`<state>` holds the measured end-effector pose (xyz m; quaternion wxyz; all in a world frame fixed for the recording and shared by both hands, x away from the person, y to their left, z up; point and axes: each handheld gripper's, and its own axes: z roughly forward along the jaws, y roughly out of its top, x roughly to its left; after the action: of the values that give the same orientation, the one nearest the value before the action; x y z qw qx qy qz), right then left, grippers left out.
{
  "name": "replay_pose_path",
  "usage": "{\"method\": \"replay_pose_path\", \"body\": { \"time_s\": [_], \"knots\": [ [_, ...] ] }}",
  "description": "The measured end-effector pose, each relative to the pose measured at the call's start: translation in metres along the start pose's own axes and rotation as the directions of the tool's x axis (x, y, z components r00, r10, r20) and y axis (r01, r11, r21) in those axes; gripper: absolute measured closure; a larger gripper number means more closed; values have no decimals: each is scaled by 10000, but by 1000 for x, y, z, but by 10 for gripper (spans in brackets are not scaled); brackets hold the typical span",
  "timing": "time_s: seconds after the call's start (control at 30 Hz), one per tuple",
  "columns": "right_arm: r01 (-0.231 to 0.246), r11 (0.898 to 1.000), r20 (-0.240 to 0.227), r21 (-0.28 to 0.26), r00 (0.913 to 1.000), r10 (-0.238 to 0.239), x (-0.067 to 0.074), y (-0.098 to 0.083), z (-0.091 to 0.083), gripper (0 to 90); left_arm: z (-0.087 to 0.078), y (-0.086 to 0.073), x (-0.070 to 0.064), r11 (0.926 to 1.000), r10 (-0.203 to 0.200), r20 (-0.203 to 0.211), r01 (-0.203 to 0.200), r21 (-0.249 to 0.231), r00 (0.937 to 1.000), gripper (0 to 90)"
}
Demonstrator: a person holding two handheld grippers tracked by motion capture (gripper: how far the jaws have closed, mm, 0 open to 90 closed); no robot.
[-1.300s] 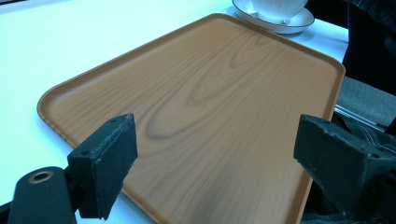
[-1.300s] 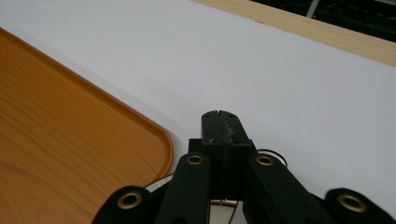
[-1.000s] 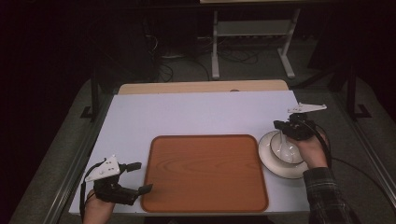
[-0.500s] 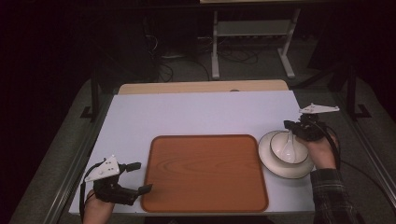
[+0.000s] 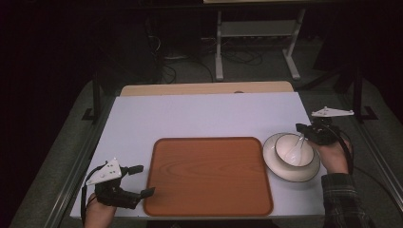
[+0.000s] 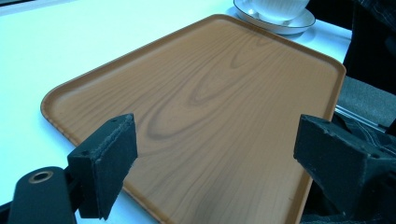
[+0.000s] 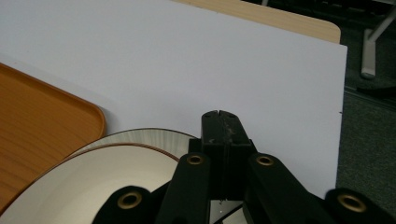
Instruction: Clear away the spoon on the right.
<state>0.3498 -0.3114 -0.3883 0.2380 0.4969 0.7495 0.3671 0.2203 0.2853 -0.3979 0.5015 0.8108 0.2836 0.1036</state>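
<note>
A wood-grain brown tray (image 5: 209, 175) lies in the middle of the white table. To its right a white bowl (image 5: 285, 146) sits on a white plate (image 5: 280, 169). My right gripper (image 5: 301, 128) hovers at the bowl's far right rim, shut on the handle of a pale spoon (image 5: 297, 148) that leans into the bowl. In the right gripper view its jaws (image 7: 219, 116) are pressed together above the bowl (image 7: 93, 191). My left gripper (image 5: 144, 180) stands open at the tray's near left corner. In the left gripper view (image 6: 219, 154) the tray (image 6: 210, 93) lies beyond the spread jaws.
The white table top (image 5: 209, 114) stretches bare behind the tray, with a wooden strip (image 5: 204, 88) at its far edge. Table edges run close beside both hands. A metal stand (image 5: 256, 33) and cables are on the dark floor beyond.
My right gripper has drifted to the right, from over the bowl to its far right rim. The left gripper has stayed put.
</note>
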Motion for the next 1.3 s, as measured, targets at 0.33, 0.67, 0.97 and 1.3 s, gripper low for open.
{"method": "replay_pose_path", "body": {
  "time_s": [0.33, 0.67, 0.97, 1.3],
  "knots": [
    [-173, 9998, 235, 14, 9996, 173, -7, -6, -8, 895, 0, 0, 0, 10000, -3, 4, 3, 11, 10000, 130],
    [-323, 9995, 439, 61, 9985, 320, -11, -11, -14, 895, 0, 0, 0, 10000, 11, 10, -11, 5, 10000, 130],
    [-451, 9989, 536, 123, 9976, 444, -14, -22, -25, 896, -1, 0, 0, 10000, 10, -21, -10, -16, 10000, 130],
    [-591, 9981, 645, 185, 9962, 578, -15, -32, -38, 896, -1, 0, 1, 10000, 3, -14, -3, -20, 10000, 130]
  ]
}}
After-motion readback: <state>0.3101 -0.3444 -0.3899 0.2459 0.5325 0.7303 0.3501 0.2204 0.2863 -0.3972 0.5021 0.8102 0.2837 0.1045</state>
